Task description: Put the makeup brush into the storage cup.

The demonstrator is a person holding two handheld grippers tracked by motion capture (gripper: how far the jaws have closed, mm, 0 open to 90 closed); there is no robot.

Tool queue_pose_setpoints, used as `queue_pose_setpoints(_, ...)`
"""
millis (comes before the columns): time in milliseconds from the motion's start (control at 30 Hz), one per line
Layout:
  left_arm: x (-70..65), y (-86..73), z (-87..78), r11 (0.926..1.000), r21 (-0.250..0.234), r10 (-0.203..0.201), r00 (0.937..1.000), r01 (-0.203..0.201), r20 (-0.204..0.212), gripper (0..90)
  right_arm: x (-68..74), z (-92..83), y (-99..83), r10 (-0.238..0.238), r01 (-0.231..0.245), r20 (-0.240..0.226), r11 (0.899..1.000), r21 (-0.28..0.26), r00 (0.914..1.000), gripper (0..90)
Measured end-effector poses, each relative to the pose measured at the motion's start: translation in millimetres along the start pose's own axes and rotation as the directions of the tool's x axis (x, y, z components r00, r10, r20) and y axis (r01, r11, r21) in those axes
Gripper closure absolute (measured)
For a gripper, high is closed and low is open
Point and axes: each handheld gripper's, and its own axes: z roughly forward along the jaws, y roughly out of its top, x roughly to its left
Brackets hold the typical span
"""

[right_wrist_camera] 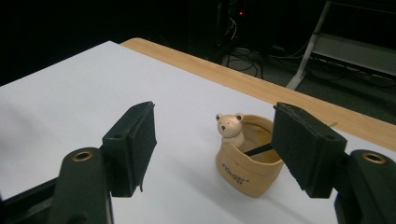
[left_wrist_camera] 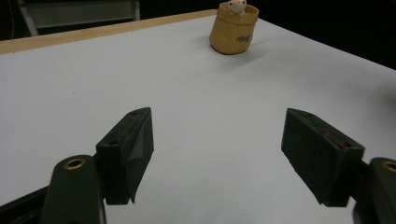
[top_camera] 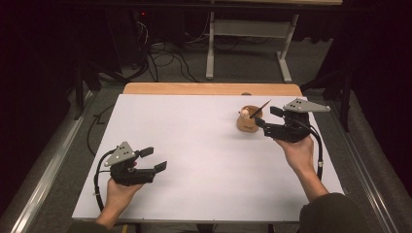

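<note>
A small tan holder (top_camera: 247, 122) with a little bear figure (top_camera: 245, 113) on its rim stands at the right of the white table; a dark pencil (top_camera: 261, 108) leans out of it. My right gripper (top_camera: 268, 118) sits just right of the holder, jaws open and empty. Its own view has the holder (right_wrist_camera: 250, 161) and bear (right_wrist_camera: 230, 128) between and beyond the jaws, untouched. At the near left, my left gripper (top_camera: 153, 159) is held low over the table, open with nothing in it. Far ahead in its view stands the holder (left_wrist_camera: 233, 31).
The white table top (top_camera: 204, 160) has a wooden strip (top_camera: 212, 89) along its far edge. Beyond it are cables on the floor (top_camera: 165, 58) and a grey table frame (top_camera: 250, 43). A metal rail (top_camera: 46, 174) runs along the left side.
</note>
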Motion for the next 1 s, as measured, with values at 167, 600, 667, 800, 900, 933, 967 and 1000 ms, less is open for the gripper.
queue_pose_setpoints(167,-0.3,0.0,0.1,1.0000,-0.004,0.000,1.0000,0.000,0.000,26.0,1.4,-4.2,-3.8,0.018,-0.018,-0.008,1.000,-0.003,0.9998,32.8)
queue_pose_setpoints(600,-0.5,0.1,-0.2,1.0000,-0.008,-0.001,1.0000,0.001,-0.002,26.1,4.9,-14.6,-10.2,0.024,-0.025,-0.030,1.000,-0.019,0.9993,32.8)
queue_pose_setpoints(667,-0.6,0.1,-0.1,1.0000,-0.008,-0.001,1.0000,0.001,-0.001,26.1,5.6,-16.0,-11.3,0.021,-0.021,-0.033,1.000,-0.020,0.9992,32.8)
queue_pose_setpoints(800,-0.5,0.1,0.0,1.0000,-0.008,0.000,1.0000,0.000,0.000,26.0,7.1,-20.9,-13.2,0.029,-0.030,-0.043,0.999,-0.030,0.9987,32.8)
queue_pose_setpoints(900,-0.5,0.1,-0.4,1.0000,-0.009,0.000,1.0000,0.000,0.001,26.0,7.8,-24.1,-14.3,0.033,-0.035,-0.052,0.999,-0.037,0.9981,32.8)
queue_pose_setpoints(933,-0.4,0.1,-0.4,1.0000,-0.008,0.000,1.0000,0.000,0.001,26.0,8.0,-24.8,-14.8,0.038,-0.040,-0.055,0.998,-0.039,0.9978,32.8)
queue_pose_setpoints(967,-0.5,0.1,-0.4,1.0000,-0.008,0.000,1.0000,0.000,0.001,26.0,8.3,-25.9,-15.5,0.042,-0.045,-0.056,0.998,-0.037,0.9975,32.7)
queue_pose_setpoints(1000,-0.5,0.1,-0.4,1.0000,-0.008,0.001,1.0000,-0.001,0.000,26.0,8.1,-26.1,-16.0,0.040,-0.042,-0.061,0.998,-0.039,0.9974,32.7)
